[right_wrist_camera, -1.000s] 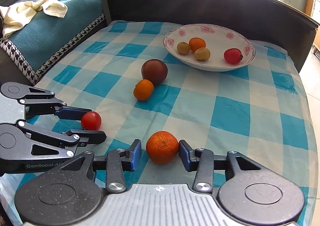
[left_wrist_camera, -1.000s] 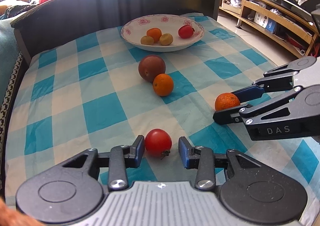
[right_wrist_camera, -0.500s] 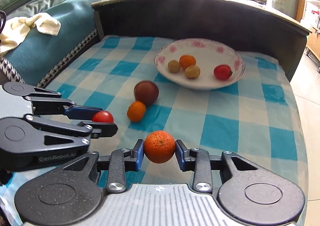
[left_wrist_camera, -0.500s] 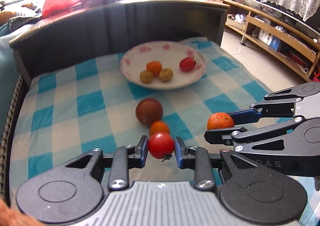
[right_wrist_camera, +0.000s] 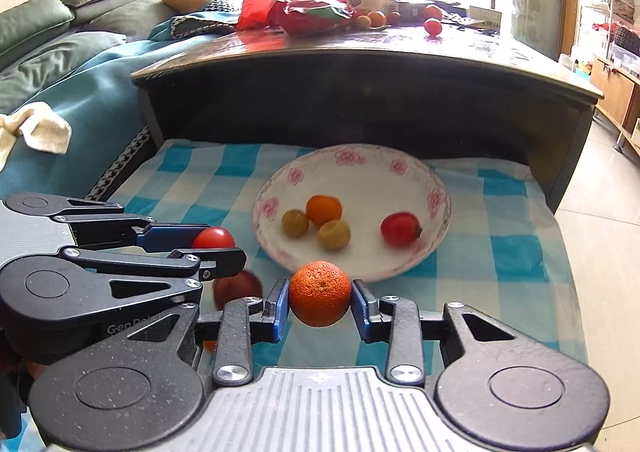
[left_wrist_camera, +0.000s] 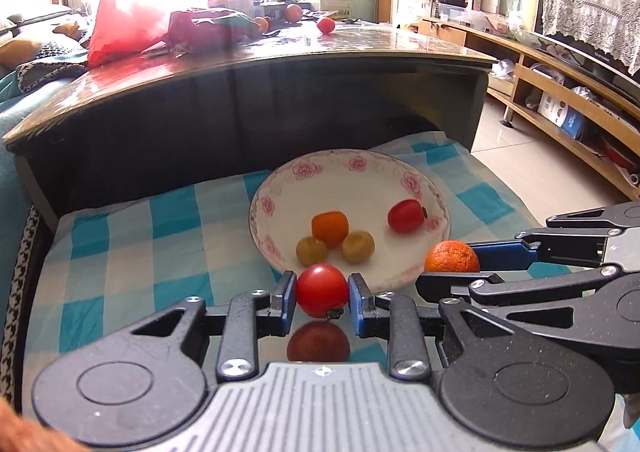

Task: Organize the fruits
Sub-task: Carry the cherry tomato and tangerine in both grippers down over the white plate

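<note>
Blue-white checked cloth covers the low surface. Dark wooden table behind it, red bag on top. Teal sofa left, cream towel on it. Wooden shelf right.

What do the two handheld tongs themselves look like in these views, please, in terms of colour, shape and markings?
Both the left tongs and the right tongs are matte black with a speckled finish, blue pads at the tips, silver screws, round discs at each side, and a ribbed grey plate in the middle. White lettering shows on the side of the left tongs in the right wrist view, only partly readable. No cables or sleeves are visible.
</note>
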The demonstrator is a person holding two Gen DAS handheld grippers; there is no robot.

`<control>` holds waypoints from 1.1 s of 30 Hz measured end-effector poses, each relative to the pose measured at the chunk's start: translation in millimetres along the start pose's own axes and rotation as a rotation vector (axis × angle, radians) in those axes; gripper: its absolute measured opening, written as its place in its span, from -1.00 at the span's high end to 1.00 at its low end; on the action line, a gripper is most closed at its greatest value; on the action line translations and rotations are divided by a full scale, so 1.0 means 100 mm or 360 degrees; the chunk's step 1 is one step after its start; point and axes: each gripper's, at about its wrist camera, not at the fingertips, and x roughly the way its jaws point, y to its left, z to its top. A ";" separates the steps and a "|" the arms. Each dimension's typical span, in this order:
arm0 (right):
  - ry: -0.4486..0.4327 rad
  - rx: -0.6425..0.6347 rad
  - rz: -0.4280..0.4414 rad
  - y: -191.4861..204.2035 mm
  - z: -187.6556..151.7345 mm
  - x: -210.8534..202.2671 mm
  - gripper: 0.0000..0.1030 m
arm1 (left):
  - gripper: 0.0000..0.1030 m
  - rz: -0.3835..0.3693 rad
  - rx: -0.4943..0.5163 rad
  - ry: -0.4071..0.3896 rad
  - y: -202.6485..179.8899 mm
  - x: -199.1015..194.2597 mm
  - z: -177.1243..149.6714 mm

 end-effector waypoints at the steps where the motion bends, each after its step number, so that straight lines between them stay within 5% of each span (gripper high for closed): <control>1: -0.0004 0.0002 -0.0012 -0.02 0.03 0.03 0.45 | 0.30 -0.0005 -0.0007 0.0002 0.00 0.04 0.02; 33: -0.0004 -0.0092 -0.0093 -0.26 0.24 0.69 0.43 | 0.32 0.0004 -0.0096 0.0032 0.17 0.69 0.15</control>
